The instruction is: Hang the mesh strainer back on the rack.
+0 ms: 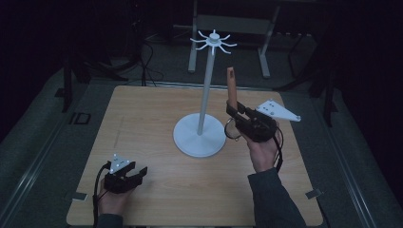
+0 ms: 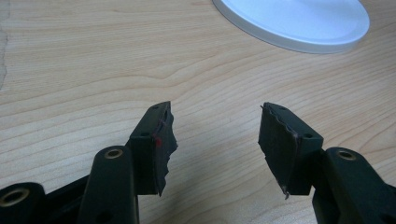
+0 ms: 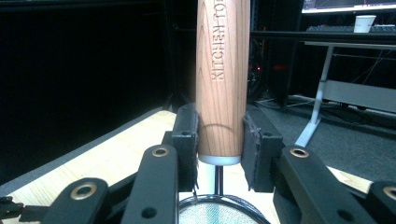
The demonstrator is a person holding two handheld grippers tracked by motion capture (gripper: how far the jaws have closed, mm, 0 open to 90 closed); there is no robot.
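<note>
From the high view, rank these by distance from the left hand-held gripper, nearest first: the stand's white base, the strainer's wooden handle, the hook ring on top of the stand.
From the left hand-held gripper, at the table's near left:
1. Stand's white base, mid-table, to its right.
2. Strainer's wooden handle, held upright in the right hand-held gripper, right of the pole.
3. Hook ring, atop the pole, highest and farthest.

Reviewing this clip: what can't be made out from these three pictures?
- Strainer mesh: cut off by the bottom edge in the right gripper view; in the high view, largely behind the right gripper.
- Handle lettering: cut off by the top edge in the right gripper view; too small in the high view.
- Stand hooks: too small and dim in the high view to count.
- Left gripper view: stand pole cut off by the top edge.
</note>
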